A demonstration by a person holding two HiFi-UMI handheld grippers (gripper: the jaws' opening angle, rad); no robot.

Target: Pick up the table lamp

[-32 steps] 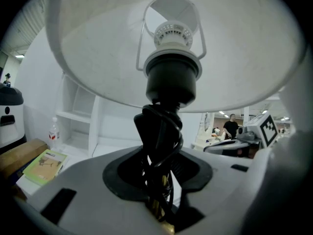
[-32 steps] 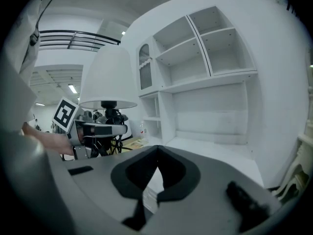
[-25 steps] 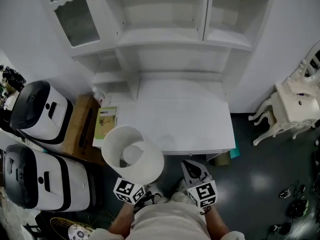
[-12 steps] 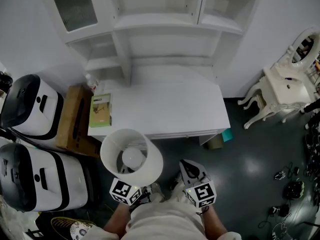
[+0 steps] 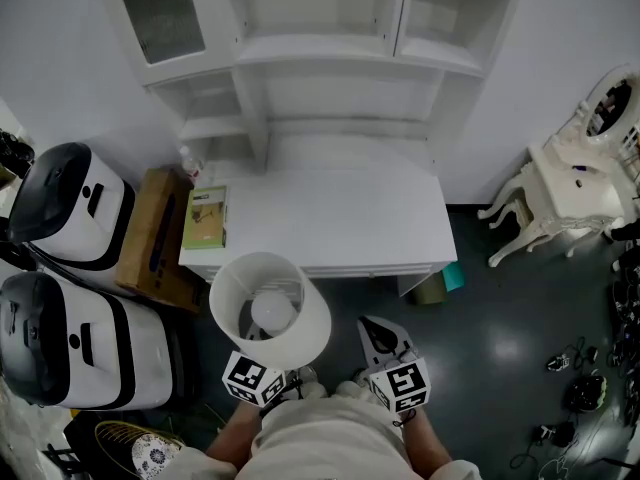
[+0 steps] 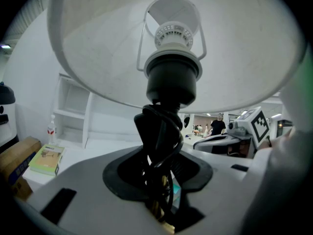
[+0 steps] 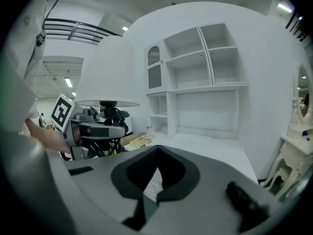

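Note:
The table lamp has a white drum shade [image 5: 300,320] with a bulb inside, and it hangs in the air in front of the white desk [image 5: 340,218]. My left gripper [image 6: 159,192] is shut on the lamp's black stem [image 6: 164,126], which has cable wound around it, just under the socket. In the head view the shade hides those jaws; only the marker cube [image 5: 255,380] shows. The right gripper view shows the lamp shade [image 7: 107,72] to the left, above the left gripper [image 7: 100,129]. My right gripper [image 5: 380,336] is beside the lamp, shut and holding nothing.
A white hutch with shelves [image 5: 340,58] stands on the desk. A green book [image 5: 205,218] and a small bottle [image 5: 190,165] sit at its left end. A cardboard box [image 5: 150,233] and two white-and-black machines [image 5: 70,203] stand at the left. White furniture [image 5: 580,183] is at the right.
The lamp and both grippers have drawn back from the desk's front edge toward the person. The grip on the stem is unchanged.

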